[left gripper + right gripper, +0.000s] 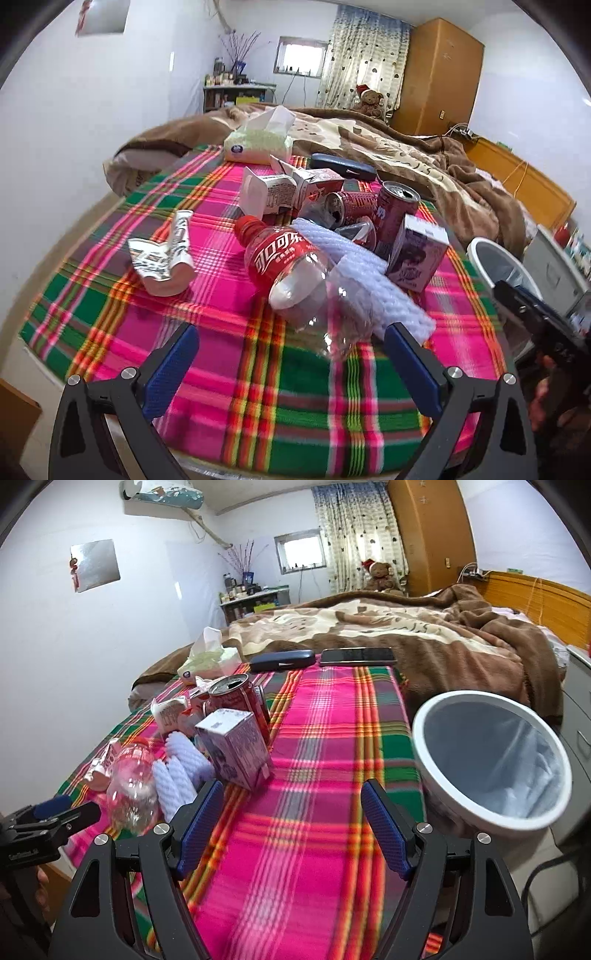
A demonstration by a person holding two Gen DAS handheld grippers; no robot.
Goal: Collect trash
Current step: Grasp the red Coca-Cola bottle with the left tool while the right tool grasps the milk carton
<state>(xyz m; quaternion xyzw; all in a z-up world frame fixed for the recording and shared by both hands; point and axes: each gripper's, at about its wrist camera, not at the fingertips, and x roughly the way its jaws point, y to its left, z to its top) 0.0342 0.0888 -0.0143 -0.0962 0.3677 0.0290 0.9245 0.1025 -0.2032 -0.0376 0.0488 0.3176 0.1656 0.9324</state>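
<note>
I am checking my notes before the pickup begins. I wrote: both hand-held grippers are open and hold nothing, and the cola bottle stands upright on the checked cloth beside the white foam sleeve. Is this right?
One thing is wrong: the cola bottle lies on its side, not upright, as the left wrist view shows. The rest holds: it is on the checked cloth beside the white foam sleeve, and the left hand-held gripper and right hand-held gripper are open and hold nothing.

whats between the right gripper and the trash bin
Nothing: in the right wrist view only bare plaid cloth lies between the open right gripper and the white bin.
</note>
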